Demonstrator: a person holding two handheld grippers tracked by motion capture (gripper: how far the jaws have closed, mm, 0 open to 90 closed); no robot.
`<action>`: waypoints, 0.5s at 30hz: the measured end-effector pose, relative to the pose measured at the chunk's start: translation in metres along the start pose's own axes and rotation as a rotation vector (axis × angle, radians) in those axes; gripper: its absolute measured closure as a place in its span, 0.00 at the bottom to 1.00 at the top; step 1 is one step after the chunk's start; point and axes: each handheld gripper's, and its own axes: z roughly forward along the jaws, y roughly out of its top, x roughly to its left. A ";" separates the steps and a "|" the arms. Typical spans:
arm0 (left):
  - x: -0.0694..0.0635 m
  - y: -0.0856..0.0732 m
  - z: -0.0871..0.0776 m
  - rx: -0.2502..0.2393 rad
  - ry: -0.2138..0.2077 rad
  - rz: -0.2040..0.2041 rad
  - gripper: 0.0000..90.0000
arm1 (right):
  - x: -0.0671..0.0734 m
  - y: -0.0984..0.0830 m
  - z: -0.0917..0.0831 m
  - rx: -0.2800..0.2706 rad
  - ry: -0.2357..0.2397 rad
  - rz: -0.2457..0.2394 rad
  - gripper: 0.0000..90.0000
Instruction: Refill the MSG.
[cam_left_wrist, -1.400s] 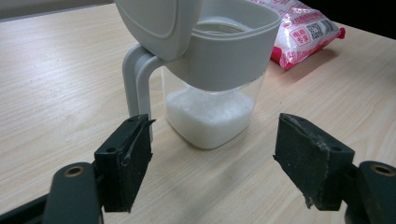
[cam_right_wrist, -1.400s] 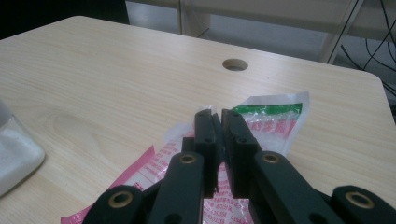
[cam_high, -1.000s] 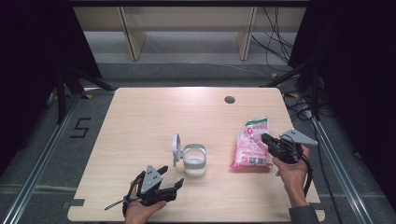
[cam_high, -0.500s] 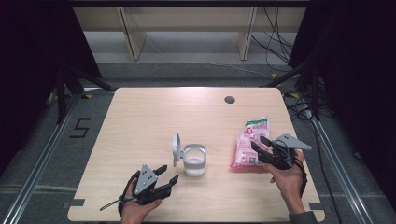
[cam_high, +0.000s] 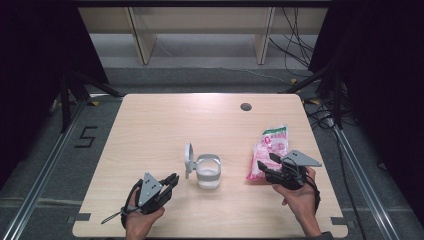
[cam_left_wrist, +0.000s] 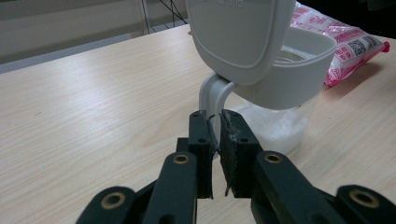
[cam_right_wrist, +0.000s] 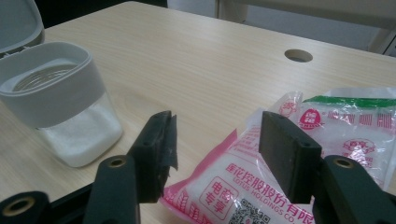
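A clear container (cam_high: 208, 174) with a grey collar and a flipped-up grey lid (cam_high: 188, 159) stands mid-table, white granules in its bottom (cam_left_wrist: 275, 128). My left gripper (cam_high: 171, 180) lies to its near left, pointing at the lid hinge (cam_left_wrist: 212, 91). Its jaws have just been closing and are shut with nothing between them (cam_left_wrist: 215, 122). A pink printed bag (cam_high: 270, 149) lies flat on the right. My right gripper (cam_high: 265, 166) sits at the bag's near end. Its jaws have just been opening and stand open (cam_right_wrist: 222, 126) astride the bag's corner (cam_right_wrist: 219, 186), pads off it.
A round cable hole (cam_high: 245, 106) is in the table's far right part. The table's near edge (cam_high: 210, 235) runs just behind both hands. Pale shelving legs (cam_high: 142, 42) stand on the floor beyond the far edge, with cables (cam_high: 295, 30) at the back right.
The left gripper's jaws have closed from wide open. The right gripper's jaws have opened, and that hand has slid toward the near edge, along the bag's near end.
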 end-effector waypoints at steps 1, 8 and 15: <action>0.000 0.001 -0.001 0.007 0.003 -0.005 0.92 | 0.001 0.000 0.001 -0.003 0.004 -0.006 0.48; 0.002 0.011 0.000 -0.021 0.035 0.015 0.98 | 0.005 -0.006 0.004 0.025 0.021 -0.005 0.46; 0.004 0.019 0.000 -0.020 0.033 0.022 0.99 | 0.013 -0.008 0.005 0.032 0.039 0.014 0.46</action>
